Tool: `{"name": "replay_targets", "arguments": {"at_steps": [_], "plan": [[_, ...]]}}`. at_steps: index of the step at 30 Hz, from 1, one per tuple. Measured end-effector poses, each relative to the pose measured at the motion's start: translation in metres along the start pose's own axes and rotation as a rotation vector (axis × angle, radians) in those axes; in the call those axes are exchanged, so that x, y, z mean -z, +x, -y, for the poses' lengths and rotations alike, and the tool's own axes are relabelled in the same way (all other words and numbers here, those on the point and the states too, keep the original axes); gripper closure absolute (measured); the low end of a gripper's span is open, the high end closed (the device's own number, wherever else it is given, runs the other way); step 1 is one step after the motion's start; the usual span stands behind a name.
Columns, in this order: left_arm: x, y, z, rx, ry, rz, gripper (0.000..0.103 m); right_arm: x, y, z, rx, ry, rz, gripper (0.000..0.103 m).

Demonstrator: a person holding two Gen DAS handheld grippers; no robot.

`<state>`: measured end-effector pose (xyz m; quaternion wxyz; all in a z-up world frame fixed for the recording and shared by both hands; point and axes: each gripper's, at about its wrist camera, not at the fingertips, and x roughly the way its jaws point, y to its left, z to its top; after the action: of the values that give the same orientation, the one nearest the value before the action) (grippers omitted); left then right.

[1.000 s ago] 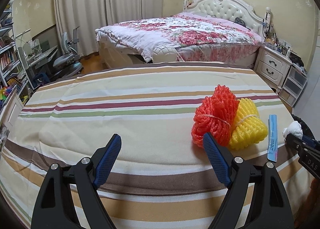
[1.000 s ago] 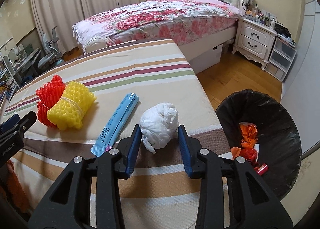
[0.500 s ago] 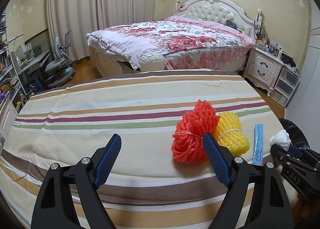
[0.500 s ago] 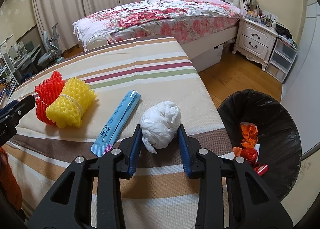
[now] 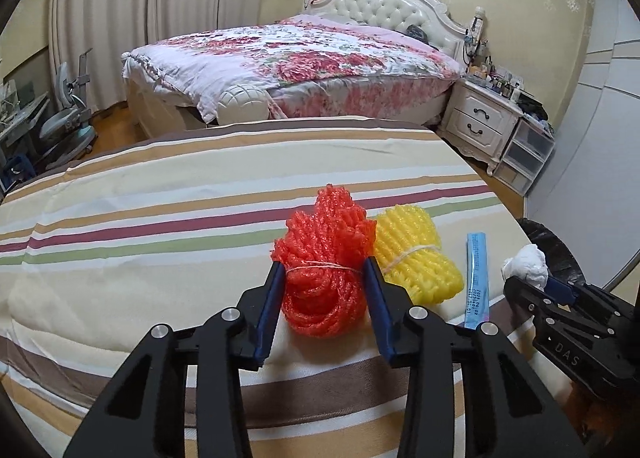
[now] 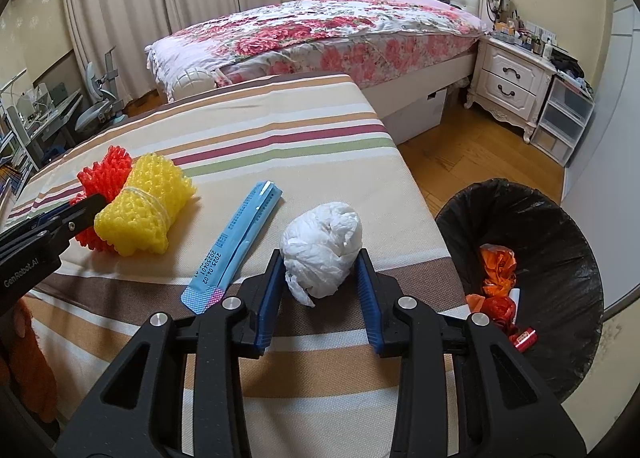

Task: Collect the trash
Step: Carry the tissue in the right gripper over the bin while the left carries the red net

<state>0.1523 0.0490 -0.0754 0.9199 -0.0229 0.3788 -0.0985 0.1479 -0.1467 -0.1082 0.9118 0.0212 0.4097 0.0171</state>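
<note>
Four pieces of trash lie on the striped mattress (image 6: pixel 280 129): the red foam net (image 5: pixel 324 270) sits between the closing jaws of the left gripper (image 5: pixel 325 273), its pads touching both sides; the yellow foam net (image 6: pixel 144 209) touches it; the blue wrapper (image 6: pixel 236 246) lies beside; the right gripper (image 6: pixel 322 270) clamps the white crumpled bag (image 6: pixel 322 246). Just right, the black-lined bin (image 6: pixel 560 225) holds wrappers

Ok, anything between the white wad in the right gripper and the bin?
Nothing visible. The white plastic wad sits between the right gripper's pads near the table's edge; the black-lined trash bin stands open just beyond, with only bare tablecloth between them.
</note>
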Motion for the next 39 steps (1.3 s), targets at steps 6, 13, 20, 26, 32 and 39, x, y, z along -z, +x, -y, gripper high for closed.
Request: {"name": "replay_targets", "arguments": {"at_steps": [6,13,20,26,32,39], "plan": [[0.006,-0.015,-0.006,-0.007,-0.03,0.013,0.066,0.0,0.0,0.0,0.0,0.0,0.0,0.071],[0.015,-0.037,-0.011,-0.014,-0.055,0.041,0.066,-0.001,-0.003,0.0,0.001,0.001,0.01,0.074],[0.017,-0.057,-0.001,-0.008,-0.047,0.081,0.066,0.0,-0.022,0.001,0.012,-0.007,0.046,0.074],[0.016,-0.066,0.022,0.019,0.001,0.111,0.066,0.005,-0.049,0.016,0.033,0.015,0.093,0.074],[0.014,-0.069,0.057,0.072,0.054,0.127,0.066,0.011,-0.071,0.043,0.071,0.053,0.124,0.074],[0.014,-0.067,0.098,0.124,0.118,0.134,0.066,0.019,-0.08,0.078,0.122,0.104,0.13,0.074]]}}
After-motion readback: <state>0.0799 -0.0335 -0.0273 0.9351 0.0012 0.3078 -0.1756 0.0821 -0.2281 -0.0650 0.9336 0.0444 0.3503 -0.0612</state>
